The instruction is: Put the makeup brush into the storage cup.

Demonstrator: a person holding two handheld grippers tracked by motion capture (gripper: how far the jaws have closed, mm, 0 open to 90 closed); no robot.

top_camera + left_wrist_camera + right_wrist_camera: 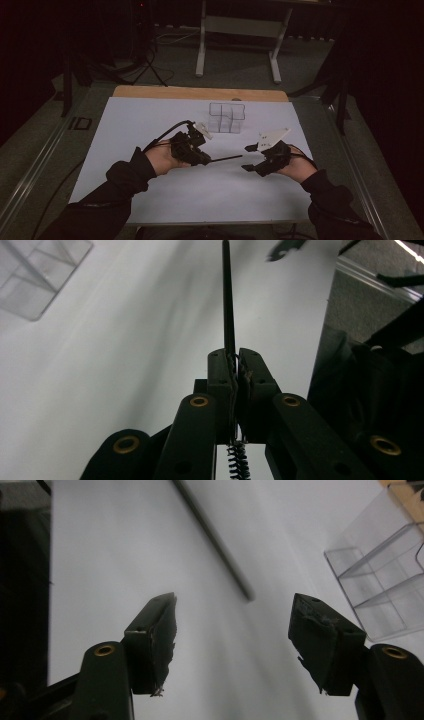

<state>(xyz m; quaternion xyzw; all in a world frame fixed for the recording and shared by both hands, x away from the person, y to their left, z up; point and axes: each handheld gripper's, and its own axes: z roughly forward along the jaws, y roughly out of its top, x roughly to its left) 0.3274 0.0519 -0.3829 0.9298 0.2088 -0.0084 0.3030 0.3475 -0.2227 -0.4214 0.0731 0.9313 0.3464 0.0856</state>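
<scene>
White table (150,190) backs a thin, straight black rod (226,159).

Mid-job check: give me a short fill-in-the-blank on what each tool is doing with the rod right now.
1. The left tool is ____ on the thin black rod.
2. The right tool has its jaws ____, with nothing between them.
3. The rod's free end points toward the ____ tool.
4. The clear compartment box stands on the ____ sheet.

Missing words: shut; open; right; white

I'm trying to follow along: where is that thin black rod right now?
The thin black rod is clamped in the left gripper, above the white sheet, its free end pointing toward the open right gripper.
</scene>
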